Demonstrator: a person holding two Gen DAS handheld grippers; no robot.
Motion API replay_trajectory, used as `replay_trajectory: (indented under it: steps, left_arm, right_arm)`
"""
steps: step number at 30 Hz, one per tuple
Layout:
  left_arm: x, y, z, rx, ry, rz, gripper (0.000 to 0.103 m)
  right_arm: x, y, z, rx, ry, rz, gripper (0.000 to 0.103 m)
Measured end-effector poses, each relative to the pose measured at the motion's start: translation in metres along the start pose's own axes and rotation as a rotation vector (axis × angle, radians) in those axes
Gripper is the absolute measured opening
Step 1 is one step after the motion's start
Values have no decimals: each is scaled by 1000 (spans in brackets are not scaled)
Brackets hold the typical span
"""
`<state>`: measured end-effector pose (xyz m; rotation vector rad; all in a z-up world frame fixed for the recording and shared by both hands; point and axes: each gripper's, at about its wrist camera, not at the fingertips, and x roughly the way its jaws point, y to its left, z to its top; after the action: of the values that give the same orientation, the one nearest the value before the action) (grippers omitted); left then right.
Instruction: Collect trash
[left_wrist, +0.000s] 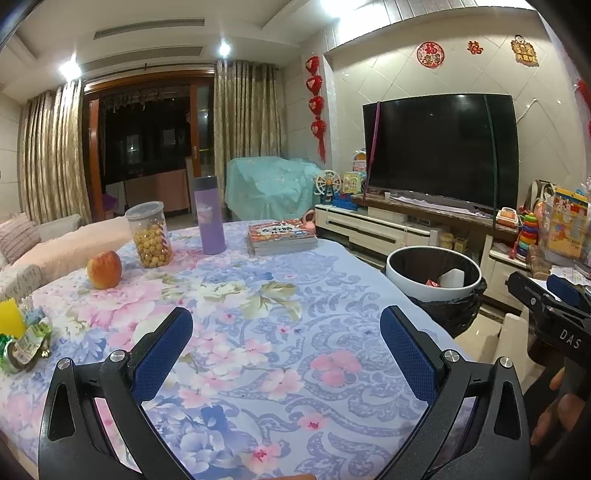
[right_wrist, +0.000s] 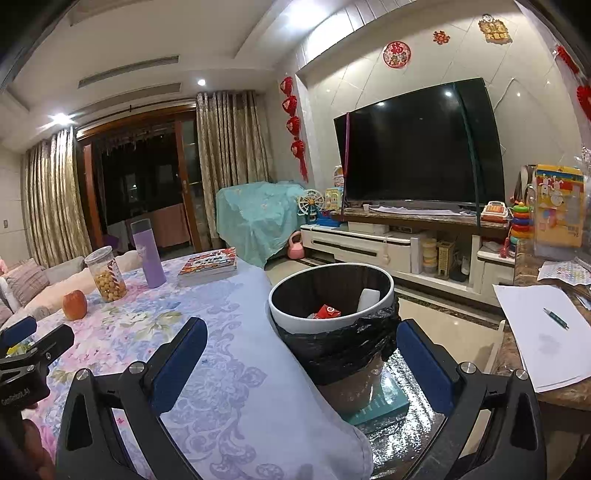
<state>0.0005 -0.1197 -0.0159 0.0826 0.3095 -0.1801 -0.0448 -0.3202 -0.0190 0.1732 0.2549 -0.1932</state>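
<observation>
A white-rimmed trash bin with a black liner stands off the table's right edge; it also shows in the right wrist view and holds a red wrapper and a white piece. Crumpled wrappers with a yellow scrap lie at the table's left edge. My left gripper is open and empty over the floral tablecloth. My right gripper is open and empty, in front of the bin; it shows at the right edge of the left wrist view.
On the table stand an apple, a jar of yellow snacks, a purple bottle and a stack of books. A side table with white paper and a pen is to the right. A TV stands behind.
</observation>
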Motion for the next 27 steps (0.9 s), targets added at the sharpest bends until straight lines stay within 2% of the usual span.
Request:
replay_trajectory:
  steps: [27]
  left_arm:
    - [-8,2,1,0,-37,15,103]
  right_arm:
    - [-4,3,-1,-32,-28,6,103]
